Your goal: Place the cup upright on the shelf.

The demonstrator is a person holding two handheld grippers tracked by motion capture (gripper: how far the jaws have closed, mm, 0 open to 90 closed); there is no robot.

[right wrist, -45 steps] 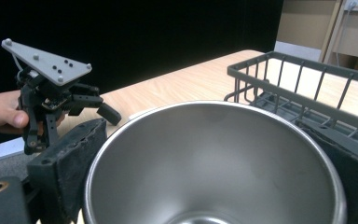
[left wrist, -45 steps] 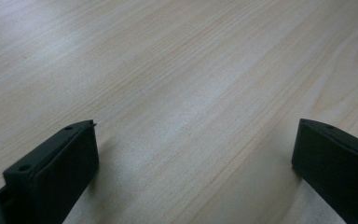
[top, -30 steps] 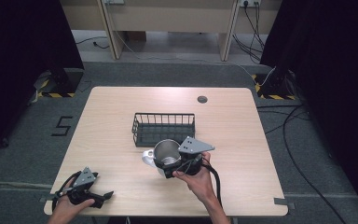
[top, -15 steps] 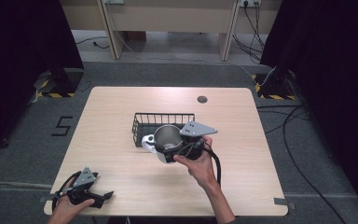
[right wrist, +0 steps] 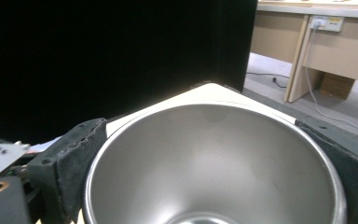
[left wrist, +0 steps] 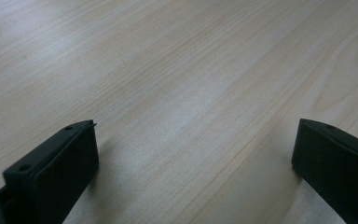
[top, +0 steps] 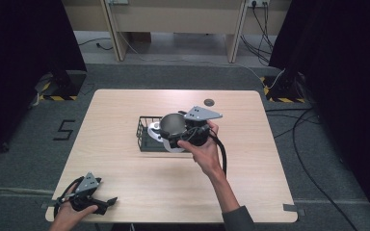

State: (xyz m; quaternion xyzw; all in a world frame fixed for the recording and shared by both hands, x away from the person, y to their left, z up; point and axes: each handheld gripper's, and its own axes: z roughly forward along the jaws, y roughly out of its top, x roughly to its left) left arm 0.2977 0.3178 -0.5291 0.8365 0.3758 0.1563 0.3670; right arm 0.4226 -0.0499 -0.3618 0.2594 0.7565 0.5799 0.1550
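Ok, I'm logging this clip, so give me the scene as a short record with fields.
held item: steel cup, gripped across its rim
right tongs: shut on cup, above the basket
left tongs: open, holding nothing, near the table's front left corner
basket: black wire, mid-table
cup inside: looks empty

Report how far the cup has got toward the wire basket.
Done: the right claw has the steel cup clamped by its sides and lifted off the table. In hand: the cup hangs over the black wire basket, not yet set down. Left: lower it in and let go. The left claw rests open at the near table corner.
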